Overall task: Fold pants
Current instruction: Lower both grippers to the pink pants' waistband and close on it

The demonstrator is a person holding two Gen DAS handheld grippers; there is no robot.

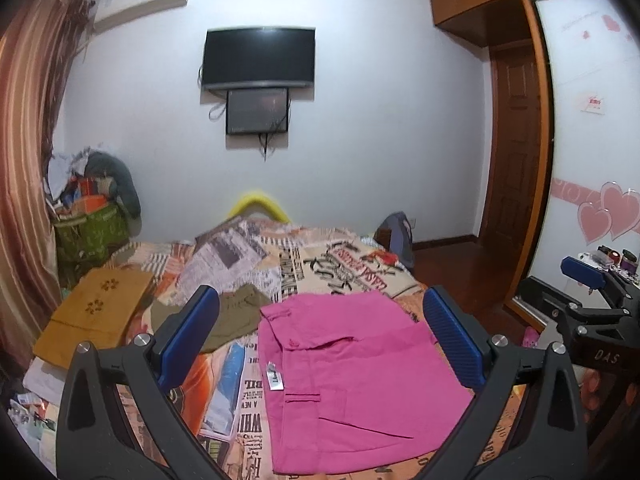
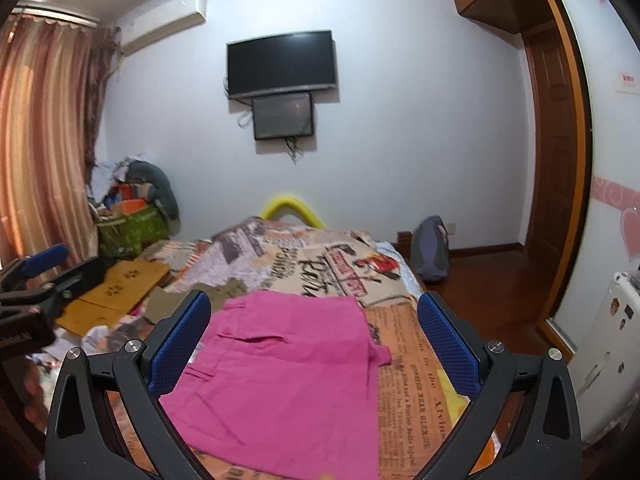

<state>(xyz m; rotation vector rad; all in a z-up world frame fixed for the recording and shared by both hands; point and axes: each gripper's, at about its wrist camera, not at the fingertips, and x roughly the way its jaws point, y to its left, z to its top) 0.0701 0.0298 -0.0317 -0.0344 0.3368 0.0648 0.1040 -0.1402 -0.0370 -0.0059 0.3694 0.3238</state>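
Bedroom with printed bedspread (image 1: 344,264) — pink pants (image 1: 352,376) folded flat on it, olive garment (image 1: 236,312) beside; left gripper (image 1: 320,340) and right gripper (image 2: 314,344) above — jaws wide apart, gripping nothing.

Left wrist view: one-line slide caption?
Open left tool above folded pink pants on newspaper-print bedspread.

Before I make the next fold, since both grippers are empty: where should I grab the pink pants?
Probably the far corners of the pants, one per gripper, coming from above. They lie flat on the bedspread, already folded to a rectangle, with the far edge free.
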